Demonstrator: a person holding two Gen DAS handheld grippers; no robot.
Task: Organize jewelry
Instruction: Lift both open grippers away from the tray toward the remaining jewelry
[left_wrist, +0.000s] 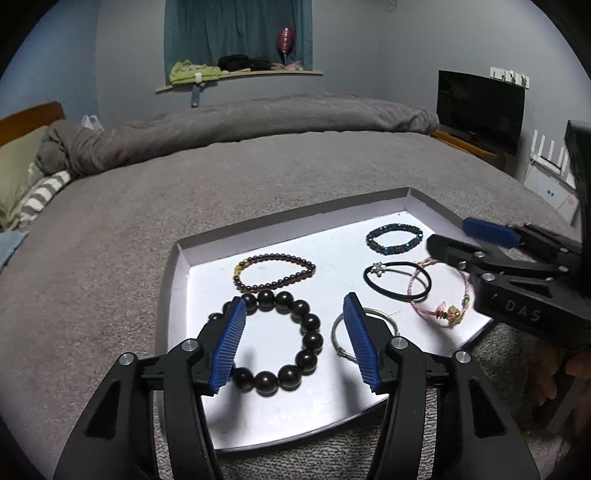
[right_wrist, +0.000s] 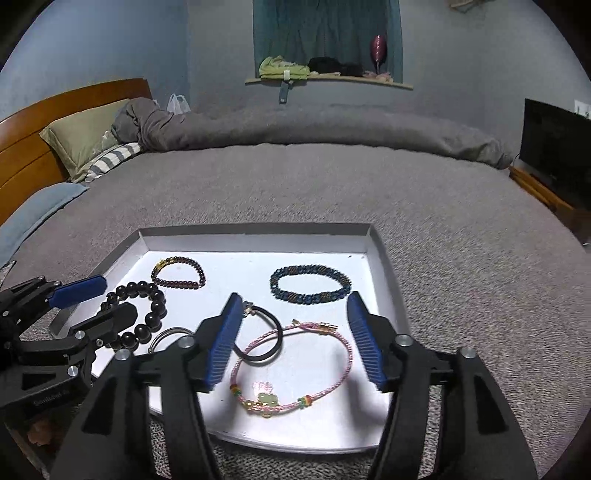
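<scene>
A white shallow tray (left_wrist: 332, 218) (right_wrist: 380, 251) lies on the bed with several pieces of jewelry. My left gripper (left_wrist: 295, 314) is open and empty above a large black bead bracelet (left_wrist: 310, 339) (right_wrist: 157, 306), beside a silver bangle (left_wrist: 384, 317) (right_wrist: 166, 334). My right gripper (right_wrist: 293, 308) is open and empty above a pink cord bracelet (right_wrist: 332, 384) (left_wrist: 417, 306) and a black hair tie (right_wrist: 275, 332) (left_wrist: 399, 280). A dark red bead bracelet (left_wrist: 280, 258) (right_wrist: 184, 284) and a blue bead bracelet (left_wrist: 395, 240) (right_wrist: 310, 284) lie at the tray's far side.
The tray rests on a grey bedspread (left_wrist: 147, 206) (right_wrist: 443, 221). Pillows (right_wrist: 81, 140) and a wooden headboard (right_wrist: 33, 122) are at the left. A television (left_wrist: 480, 110) stands at the right. A window ledge (left_wrist: 236, 75) with clothes is at the back.
</scene>
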